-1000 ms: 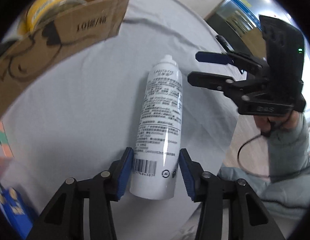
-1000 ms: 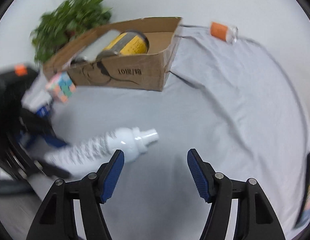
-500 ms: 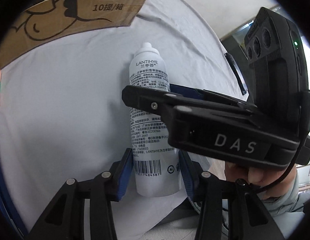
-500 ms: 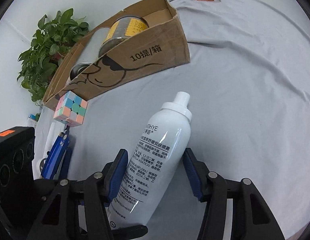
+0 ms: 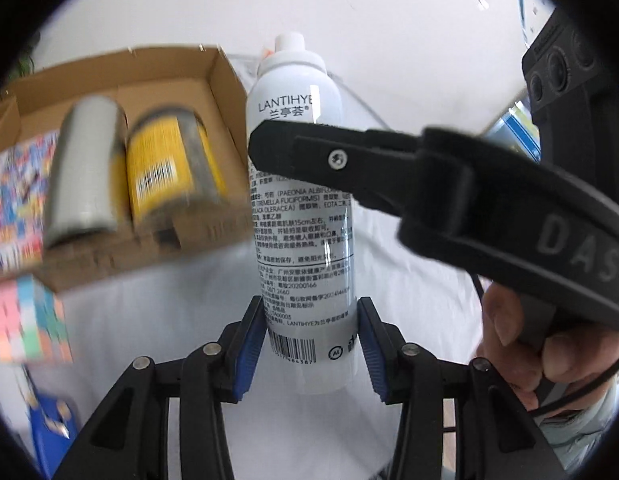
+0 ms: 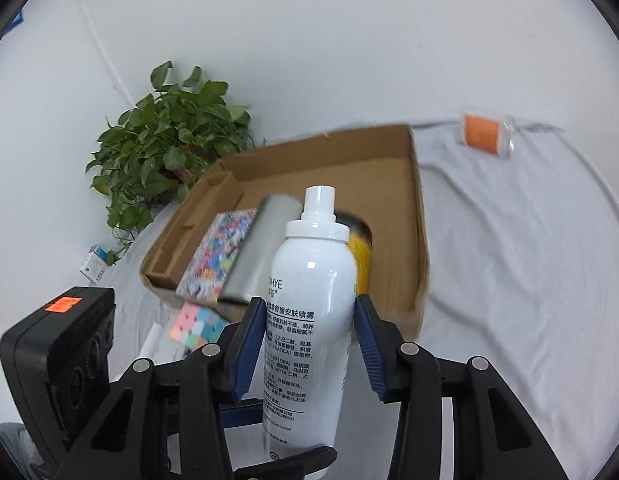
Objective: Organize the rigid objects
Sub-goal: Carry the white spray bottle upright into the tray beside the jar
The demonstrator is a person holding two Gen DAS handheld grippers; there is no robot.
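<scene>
A white LANTIHYE spray bottle (image 5: 305,216) is held off the table, nozzle pointing up and away. My left gripper (image 5: 311,350) is shut on its base end. My right gripper (image 6: 309,344) is shut on its middle; the bottle also shows in the right wrist view (image 6: 309,300). The right gripper's black finger (image 5: 349,160) crosses in front of the bottle in the left wrist view. Beyond the bottle stands an open cardboard box (image 6: 417,208) holding a yellow can (image 5: 169,168), a grey cylinder (image 5: 83,172) and a colourful flat box (image 6: 219,260).
A pastel puzzle cube (image 6: 197,324) lies on the grey cloth (image 6: 509,280) in front of the box. An orange-labelled container (image 6: 485,136) lies at the far right. A potted plant (image 6: 169,136) stands behind the box. A blue item (image 5: 53,428) lies at the left.
Both grippers have lifted the bottle off the cloth and tilted it upright, toward the cardboard box. The box interior has come into view.
</scene>
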